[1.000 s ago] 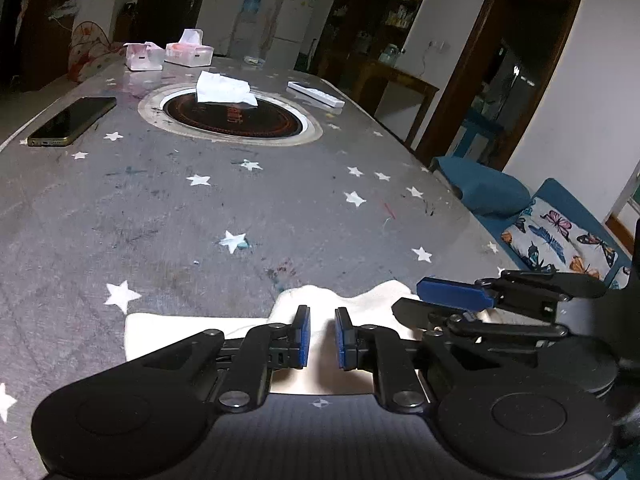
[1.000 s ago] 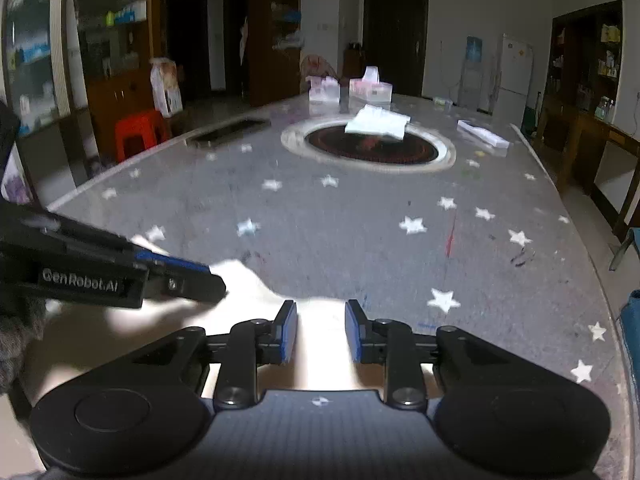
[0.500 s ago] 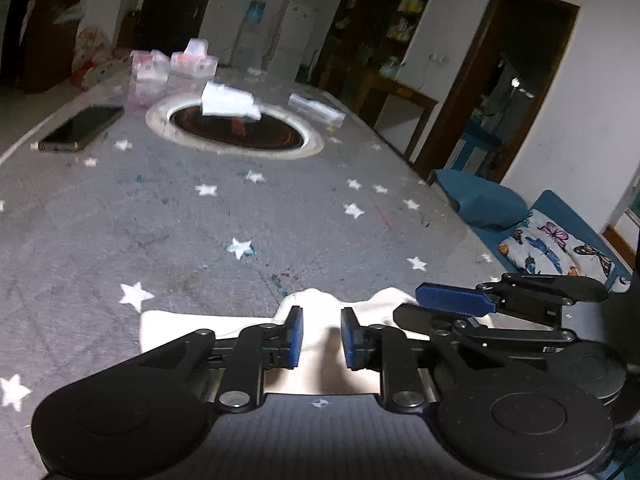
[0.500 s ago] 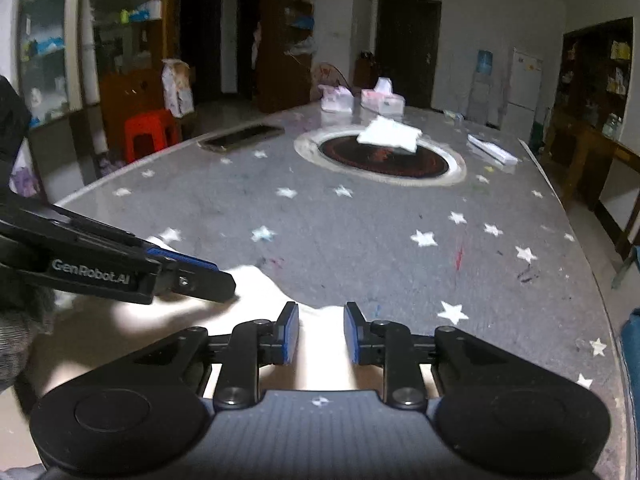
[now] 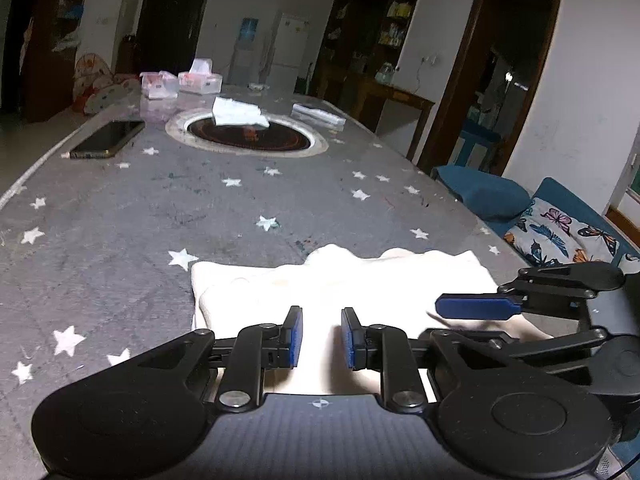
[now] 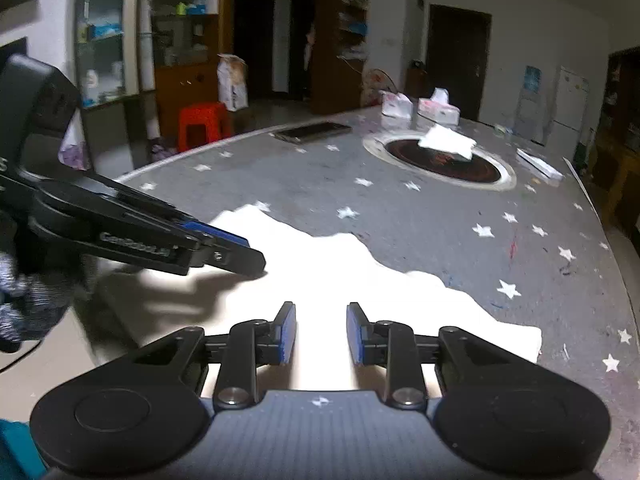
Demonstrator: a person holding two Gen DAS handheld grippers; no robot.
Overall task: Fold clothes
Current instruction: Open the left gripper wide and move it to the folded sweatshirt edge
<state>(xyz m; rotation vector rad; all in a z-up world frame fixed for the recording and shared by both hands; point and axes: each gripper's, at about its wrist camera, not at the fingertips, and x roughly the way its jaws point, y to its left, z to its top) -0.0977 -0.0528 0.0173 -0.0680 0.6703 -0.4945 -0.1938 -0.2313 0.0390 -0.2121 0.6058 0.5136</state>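
A cream-white folded garment [image 5: 340, 284] lies flat on the grey star-patterned table, near its front edge. It also shows in the right wrist view [image 6: 344, 272]. My left gripper [image 5: 320, 338] hovers just above the garment's near side, open, with nothing between its blue pads. My right gripper [image 6: 320, 334] is open and empty above the garment's near edge. Each gripper shows in the other's view: the right one at the right [image 5: 480, 306], the left one at the left [image 6: 224, 248], over the cloth.
Farther along the table [image 5: 120, 216] are a phone [image 5: 108, 138], a round inset burner [image 5: 248, 138] with a white tissue [image 5: 236, 112] on it, tissue boxes [image 5: 200, 80] and a flat white packet [image 5: 318, 114]. A blue sofa with cushions [image 5: 560, 232] stands off the right edge.
Both grippers have opened wider, pulled back and risen from the garment, so more of the cloth shows. The garment lies still.
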